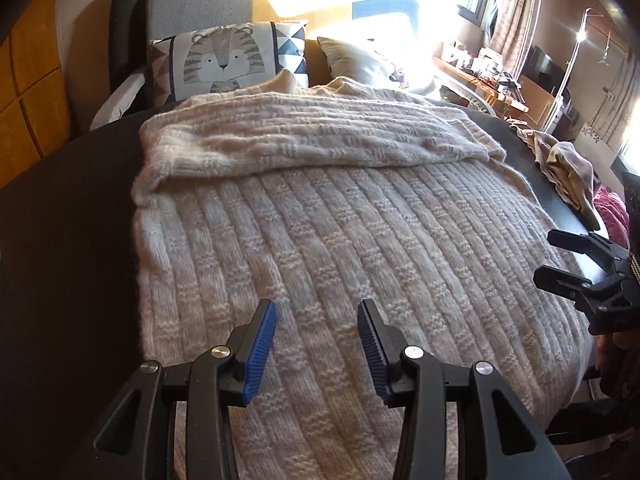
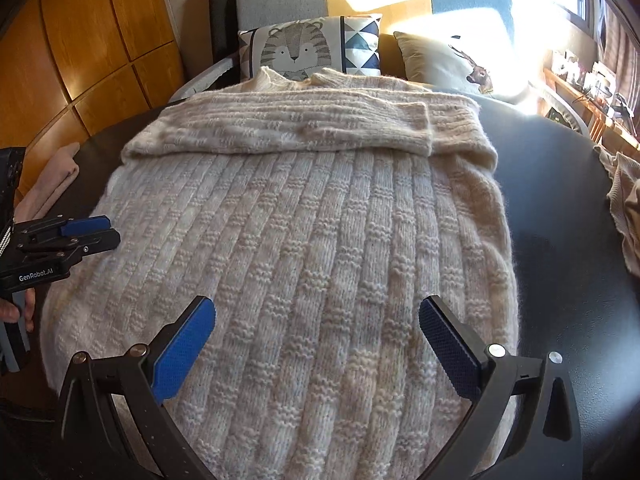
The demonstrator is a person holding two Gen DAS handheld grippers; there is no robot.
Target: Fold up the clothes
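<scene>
Spread blue fingers [image 2: 182, 350] just above the flat knit sweater [image 2: 304, 240].

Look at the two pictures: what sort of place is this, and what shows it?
Probably a lived-in room at home: a sweater spread on a dark table, cushions on a chair behind, a cluttered shelf under the window.

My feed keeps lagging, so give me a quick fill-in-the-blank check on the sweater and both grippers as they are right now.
1. The knit sweater lies flat on a dark ____.
2. Both sleeves are folded across its ____.
3. The left gripper and right gripper are both ____, holding nothing.
4. The cushion behind the collar shows a ____.

Missing words: table; chest; open; tiger
</scene>
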